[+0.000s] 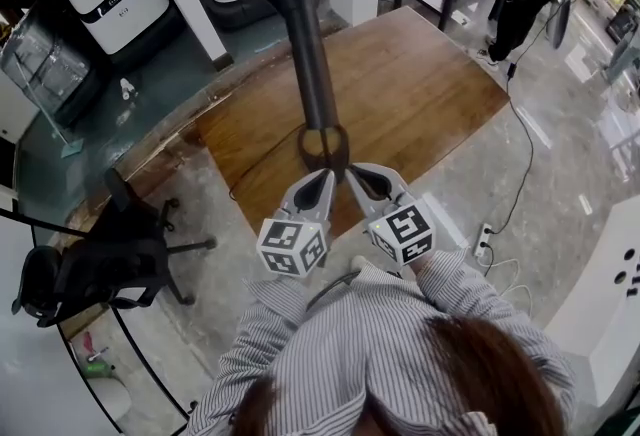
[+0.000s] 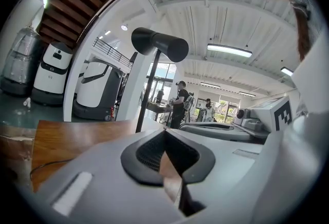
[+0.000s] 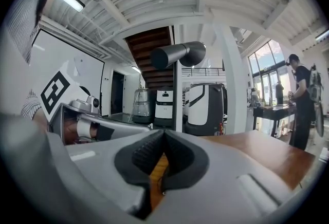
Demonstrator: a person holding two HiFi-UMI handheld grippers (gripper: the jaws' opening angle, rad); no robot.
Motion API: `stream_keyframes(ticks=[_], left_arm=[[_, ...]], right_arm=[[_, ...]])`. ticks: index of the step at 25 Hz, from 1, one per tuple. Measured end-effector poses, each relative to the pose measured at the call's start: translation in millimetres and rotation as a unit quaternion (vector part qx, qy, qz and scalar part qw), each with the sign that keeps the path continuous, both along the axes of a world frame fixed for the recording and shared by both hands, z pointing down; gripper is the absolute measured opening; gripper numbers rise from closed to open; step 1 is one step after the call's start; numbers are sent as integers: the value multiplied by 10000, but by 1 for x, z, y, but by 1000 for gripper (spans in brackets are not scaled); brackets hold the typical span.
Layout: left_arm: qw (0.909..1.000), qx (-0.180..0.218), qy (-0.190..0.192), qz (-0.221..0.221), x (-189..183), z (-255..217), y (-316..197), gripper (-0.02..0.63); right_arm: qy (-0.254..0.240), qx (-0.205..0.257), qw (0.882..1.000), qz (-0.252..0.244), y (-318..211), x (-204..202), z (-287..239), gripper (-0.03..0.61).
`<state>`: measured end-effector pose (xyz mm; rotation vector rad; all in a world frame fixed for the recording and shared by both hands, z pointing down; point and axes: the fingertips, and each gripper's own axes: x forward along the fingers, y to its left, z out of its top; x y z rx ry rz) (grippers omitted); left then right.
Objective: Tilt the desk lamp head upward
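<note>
We record 2 claws, left claw and right claw — both closed together, gripping nothing — just beside the desk lamp foot on the bench.

Black office chair stands on grey floor.

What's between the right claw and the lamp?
Nothing: the head view shows only a sliver of bare wooden tabletop between the shut right claw and the lamp's base. The right gripper view has the pole straight ahead, unblocked.
</note>
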<state>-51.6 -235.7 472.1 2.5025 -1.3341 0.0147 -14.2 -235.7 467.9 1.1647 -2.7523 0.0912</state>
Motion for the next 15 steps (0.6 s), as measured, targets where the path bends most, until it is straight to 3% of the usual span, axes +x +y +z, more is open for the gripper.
stream_keyframes(ticks=[15], left_arm=[[10000, -44, -46, -9, 1, 2, 1, 3]], right_arm=[[44, -166, 9998, 63, -1, 1, 4, 2]])
